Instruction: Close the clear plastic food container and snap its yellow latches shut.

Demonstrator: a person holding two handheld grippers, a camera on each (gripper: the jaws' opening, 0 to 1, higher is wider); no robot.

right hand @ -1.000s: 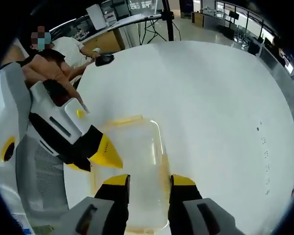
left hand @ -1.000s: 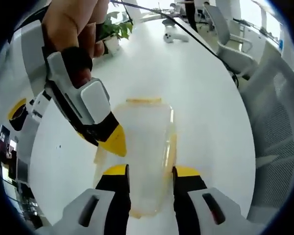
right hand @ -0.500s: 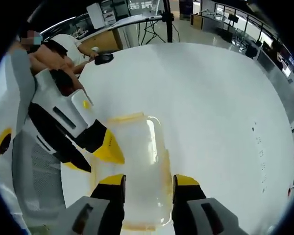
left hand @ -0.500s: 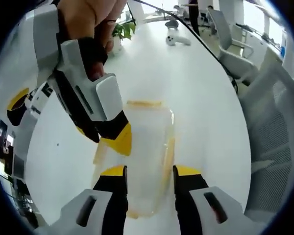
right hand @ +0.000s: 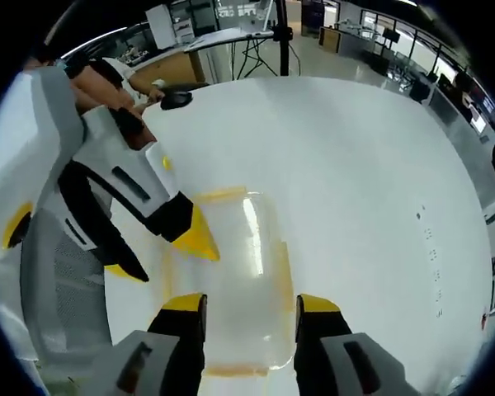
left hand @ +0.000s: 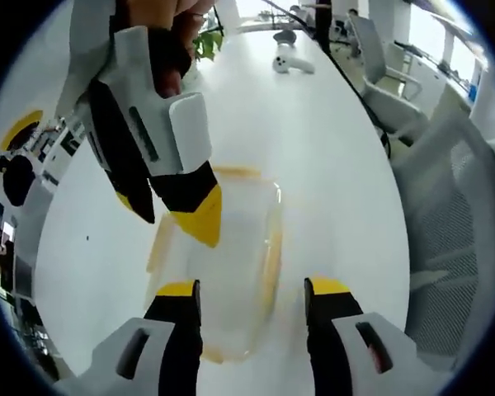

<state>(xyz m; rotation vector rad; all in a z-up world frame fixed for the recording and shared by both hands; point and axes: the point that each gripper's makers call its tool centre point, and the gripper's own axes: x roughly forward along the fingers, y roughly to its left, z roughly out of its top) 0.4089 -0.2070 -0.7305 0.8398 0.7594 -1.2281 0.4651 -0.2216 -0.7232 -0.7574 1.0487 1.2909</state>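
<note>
container [left hand: 231,247]: clear, with yellow latches [left hand: 268,264]
desk [left hand: 313,140]: plain white
left hand-held gripper [left hand: 252,297]: grey body, black jaws, yellow tips
right hand-held gripper [right hand: 246,309]: same grey, black, yellow
chair [left hand: 454,214]: grey mesh
plant [left hand: 206,45]: green

We found no legible text, label, brand, number or sign in either the left gripper view or the right gripper view. A row of small dark marks on the tabletop [right hand: 371,148] was too small to read.
</note>
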